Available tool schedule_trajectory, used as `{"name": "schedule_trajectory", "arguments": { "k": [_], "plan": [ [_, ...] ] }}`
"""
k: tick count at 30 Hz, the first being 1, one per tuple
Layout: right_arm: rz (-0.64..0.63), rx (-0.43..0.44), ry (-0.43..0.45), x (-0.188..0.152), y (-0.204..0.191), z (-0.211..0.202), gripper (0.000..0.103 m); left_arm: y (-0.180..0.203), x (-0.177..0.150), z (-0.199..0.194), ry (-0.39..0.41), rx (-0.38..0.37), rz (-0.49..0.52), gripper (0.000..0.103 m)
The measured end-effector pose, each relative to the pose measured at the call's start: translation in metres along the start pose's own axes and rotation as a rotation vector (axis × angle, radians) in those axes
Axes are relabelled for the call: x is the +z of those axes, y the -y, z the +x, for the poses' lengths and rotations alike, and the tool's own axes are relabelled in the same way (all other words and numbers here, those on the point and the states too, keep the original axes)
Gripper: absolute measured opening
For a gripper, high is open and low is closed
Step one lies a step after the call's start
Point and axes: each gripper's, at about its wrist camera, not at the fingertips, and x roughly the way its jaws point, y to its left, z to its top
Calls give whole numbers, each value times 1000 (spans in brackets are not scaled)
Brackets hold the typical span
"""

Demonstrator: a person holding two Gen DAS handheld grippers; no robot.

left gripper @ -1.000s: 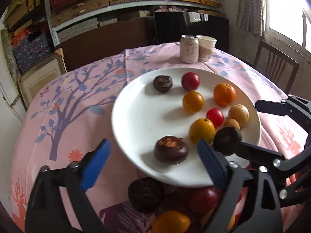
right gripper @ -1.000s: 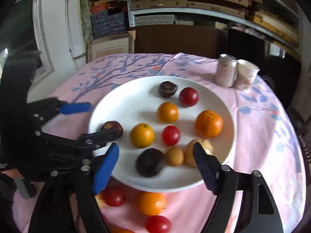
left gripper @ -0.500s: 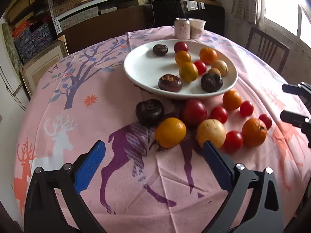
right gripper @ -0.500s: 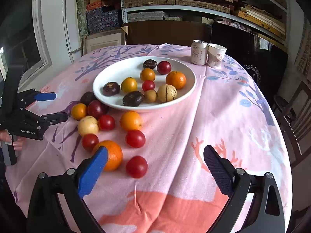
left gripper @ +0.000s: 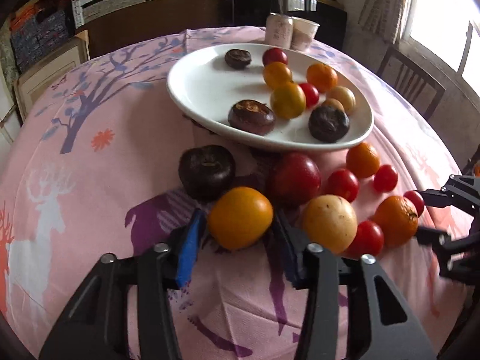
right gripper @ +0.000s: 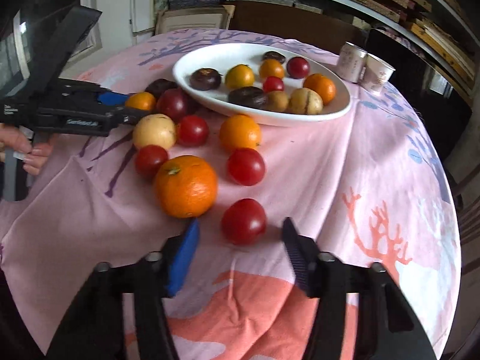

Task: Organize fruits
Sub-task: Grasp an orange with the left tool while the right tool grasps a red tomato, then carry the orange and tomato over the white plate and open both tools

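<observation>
A white plate holds several fruits; it also shows in the right wrist view. More fruits lie loose on the pink cloth in front of it. My left gripper has its blue pads on both sides of a yellow-orange fruit on the cloth; the pads look in contact with it. My right gripper is open around a red tomato, with gaps on both sides. A large orange lies just left of that tomato.
A dark fruit, a red apple and a pale yellow fruit crowd around the left gripper. A can and a paper cup stand behind the plate. A chair is at the table's right.
Both grippers pulled back from the plate, then dropped low onto the loose fruits. The left jaws have narrowed around the yellow-orange fruit; the right jaws have narrowed around the red tomato.
</observation>
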Motion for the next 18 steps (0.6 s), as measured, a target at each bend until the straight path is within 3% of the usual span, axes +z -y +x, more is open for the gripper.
{"name": "schedule_trajectory", "arguments": {
  "k": [2,6,14,18],
  "plan": [
    [-12,-30,-4,1,-4,1,28,4,-3,-3,2,13,25,39],
    [27,-34,-10,1,-1,-4,28,-3,-4,-16,-24,-40,-33,39],
    [31,-120,137,29,30,-43,28,-15,34,-53,126,37,-26,39],
    [59,-101,210,65,52,-35,28,-23,71,-40,123,120,-13,39]
  ]
}}
